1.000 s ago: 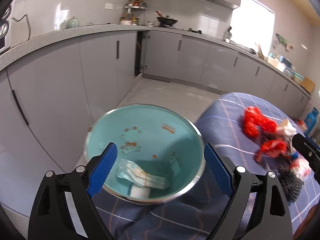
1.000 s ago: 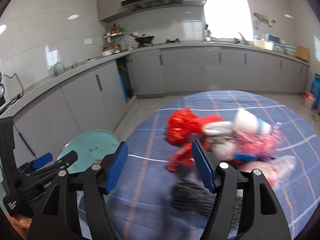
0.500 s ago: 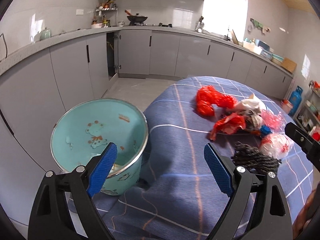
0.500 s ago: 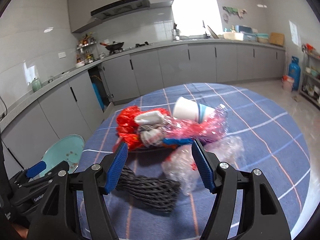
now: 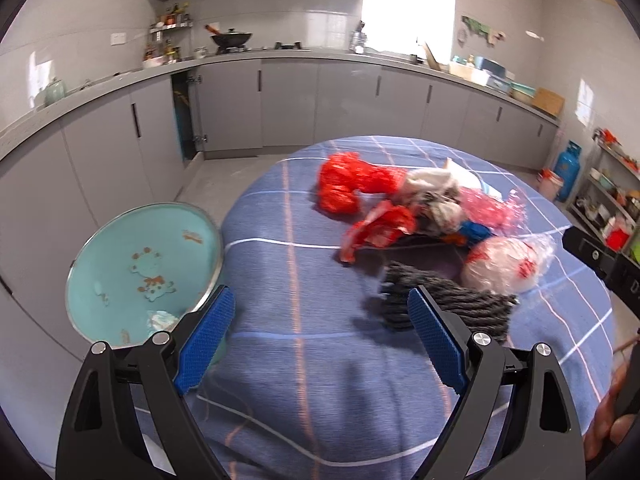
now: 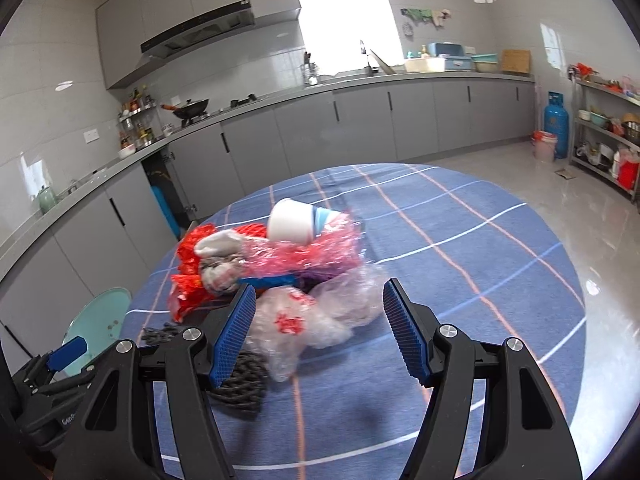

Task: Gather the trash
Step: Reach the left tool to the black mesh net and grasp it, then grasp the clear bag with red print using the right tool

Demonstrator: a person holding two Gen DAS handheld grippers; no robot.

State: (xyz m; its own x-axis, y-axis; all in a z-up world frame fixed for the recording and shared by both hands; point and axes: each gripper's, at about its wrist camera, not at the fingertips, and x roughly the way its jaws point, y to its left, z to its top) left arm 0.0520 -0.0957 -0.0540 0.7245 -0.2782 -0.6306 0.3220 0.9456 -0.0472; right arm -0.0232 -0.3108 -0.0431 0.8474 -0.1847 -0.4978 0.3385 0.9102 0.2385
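A pile of trash lies on the round table with a blue checked cloth point(image 5: 304, 360): red plastic bags point(image 5: 352, 184), a crumpled clear bag with red print point(image 5: 504, 264) point(image 6: 304, 320), a dark knitted bundle point(image 5: 444, 304) point(image 6: 240, 380), pink wrap point(image 6: 308, 256) and a white paper cup point(image 6: 292, 220). A teal bin point(image 5: 140, 264) stands left of the table with a wrapper inside. My left gripper point(image 5: 320, 336) is open and empty above the cloth, near the dark bundle. My right gripper point(image 6: 316, 332) is open, its jaws either side of the clear bag.
Grey kitchen cabinets point(image 5: 340, 104) run along the far wall, with a wok point(image 5: 230, 38) on the counter. A blue gas cylinder point(image 6: 554, 124) and a metal shelf point(image 6: 608, 136) stand at the right. The teal bin also shows in the right wrist view point(image 6: 100, 320).
My left gripper has swung right from over the bin toward the trash pile. My right gripper has moved forward and right, and now frames the clear bag.
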